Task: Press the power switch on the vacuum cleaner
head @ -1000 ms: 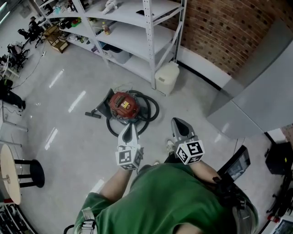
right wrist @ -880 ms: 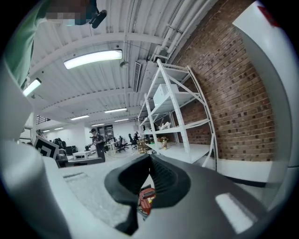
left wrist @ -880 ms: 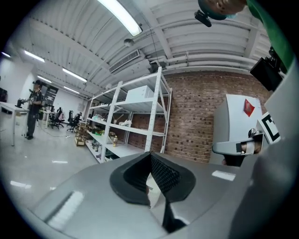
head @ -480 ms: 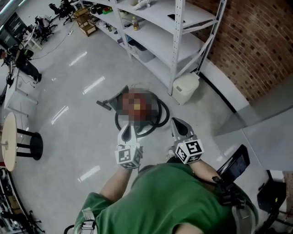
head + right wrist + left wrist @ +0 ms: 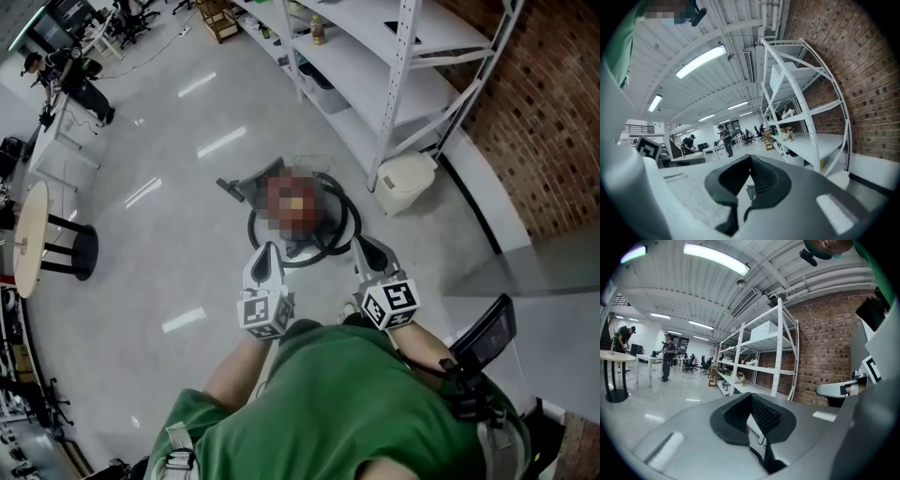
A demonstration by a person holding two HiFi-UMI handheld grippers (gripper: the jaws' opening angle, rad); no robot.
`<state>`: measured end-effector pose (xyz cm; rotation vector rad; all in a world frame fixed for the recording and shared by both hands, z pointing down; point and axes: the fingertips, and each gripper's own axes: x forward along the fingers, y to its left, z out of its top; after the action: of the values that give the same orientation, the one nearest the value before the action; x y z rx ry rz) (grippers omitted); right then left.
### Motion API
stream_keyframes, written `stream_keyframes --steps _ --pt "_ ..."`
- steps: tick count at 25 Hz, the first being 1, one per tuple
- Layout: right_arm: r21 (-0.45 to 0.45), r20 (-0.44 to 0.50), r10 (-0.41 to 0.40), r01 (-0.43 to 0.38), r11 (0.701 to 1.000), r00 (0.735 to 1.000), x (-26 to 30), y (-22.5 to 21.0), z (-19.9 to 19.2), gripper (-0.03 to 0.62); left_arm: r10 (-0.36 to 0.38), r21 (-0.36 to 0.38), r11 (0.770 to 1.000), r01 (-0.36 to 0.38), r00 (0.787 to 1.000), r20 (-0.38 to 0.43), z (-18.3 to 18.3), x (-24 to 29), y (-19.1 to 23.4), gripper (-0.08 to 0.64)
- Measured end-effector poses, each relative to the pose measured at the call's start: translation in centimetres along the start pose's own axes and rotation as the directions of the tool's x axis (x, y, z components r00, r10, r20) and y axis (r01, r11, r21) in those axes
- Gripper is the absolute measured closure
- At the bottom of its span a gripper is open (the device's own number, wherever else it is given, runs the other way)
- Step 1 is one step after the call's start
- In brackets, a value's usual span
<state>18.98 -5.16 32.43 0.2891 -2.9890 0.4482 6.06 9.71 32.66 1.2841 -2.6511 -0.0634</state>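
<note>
a person in a green shirt (image 5: 347, 403) is standing over a red canister vacuum cleaner (image 5: 298, 204), which is sitting on the floor at the centre of the head view, just above both tools and not touched by either. the left gripper (image 5: 266, 251) and the right gripper (image 5: 363, 246) are pointing towards it, each with its jaws pressed together on nothing.

the power switch is not showing here, since a mosaic patch is covering the top of the machine, so a press risks landing on the wrong control. a closed tip coming down off-centre is likely to be skidding off the rounded shell, and a sideways push may be nudging the canister across the slick floor. the black hose (image 5: 345, 225) looping around the body is also lying near the person's feet, where it could be catching a step.

the glossy pale grey floor (image 5: 169, 272) is reflecting ceiling lights. white metal shelving (image 5: 403, 84) and a red brick wall (image 5: 553, 112) are filling the upper right, with a white bin (image 5: 405, 181) below the shelves.
</note>
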Motion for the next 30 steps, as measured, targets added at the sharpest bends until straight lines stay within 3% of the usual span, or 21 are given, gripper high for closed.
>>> stream_keyframes --steps 9,17,30 --pt "0.017 -0.048 0.095 -0.094 0.995 0.994 2.3 -1.3 -1.1 0.589 0.085 0.004 0.996 -0.085 0.996 -0.021 -0.8 0.1 -0.2 0.552" --pt "0.021 -0.090 0.128 -0.127 0.992 0.988 5.3 -1.8 -2.3 0.589 0.141 -0.001 0.990 -0.141 0.989 -0.034 -2.4 1.7 2.0 0.552" --pt "0.002 -0.180 0.105 -0.106 0.994 0.978 13.3 -3.3 -3.7 0.589 0.123 -0.036 0.991 -0.128 0.986 -0.108 -4.7 9.7 6.5 0.552"
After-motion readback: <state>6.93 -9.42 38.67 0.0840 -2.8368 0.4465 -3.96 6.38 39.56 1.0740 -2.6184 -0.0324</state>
